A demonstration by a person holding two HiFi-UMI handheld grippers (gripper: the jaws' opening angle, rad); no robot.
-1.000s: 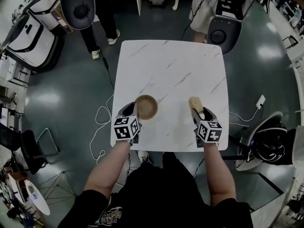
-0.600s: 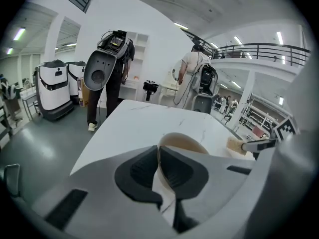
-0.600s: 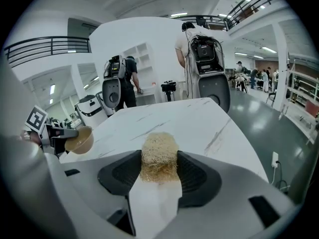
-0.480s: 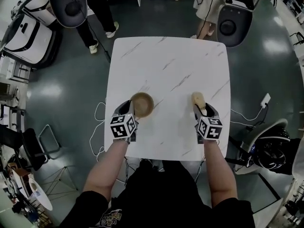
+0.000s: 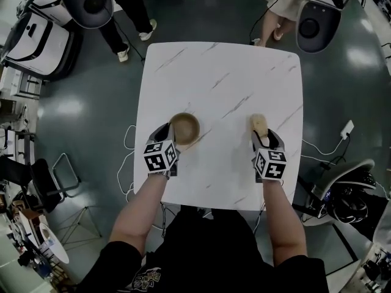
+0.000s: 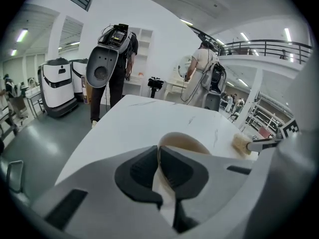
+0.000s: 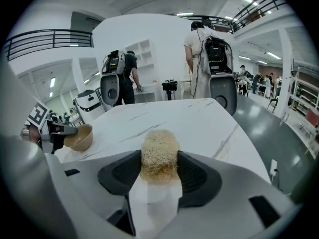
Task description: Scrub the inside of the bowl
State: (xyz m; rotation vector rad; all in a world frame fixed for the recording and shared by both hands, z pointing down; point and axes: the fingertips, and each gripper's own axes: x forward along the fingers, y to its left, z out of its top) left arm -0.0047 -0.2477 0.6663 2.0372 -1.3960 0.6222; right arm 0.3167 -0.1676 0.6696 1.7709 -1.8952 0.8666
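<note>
Bowl position: the round brown bowl lies at 9 o'clock from the centre of the square white marble-patterned table, opening upward. The left gripper approaches from the bowl's 7 o'clock side; in the left gripper view its dark pads are clamped on the bowl's thin rim, one pad inside the wall and one outside. Whether the bowl's base touches the tabletop cannot be told. The right gripper is at 3 o'clock from the table centre, well apart from the bowl, its jaws gripping a pale yellow fibrous scrubbing pad that projects beyond the jaw tips. Both grippers point toward 12 o'clock.
</note>
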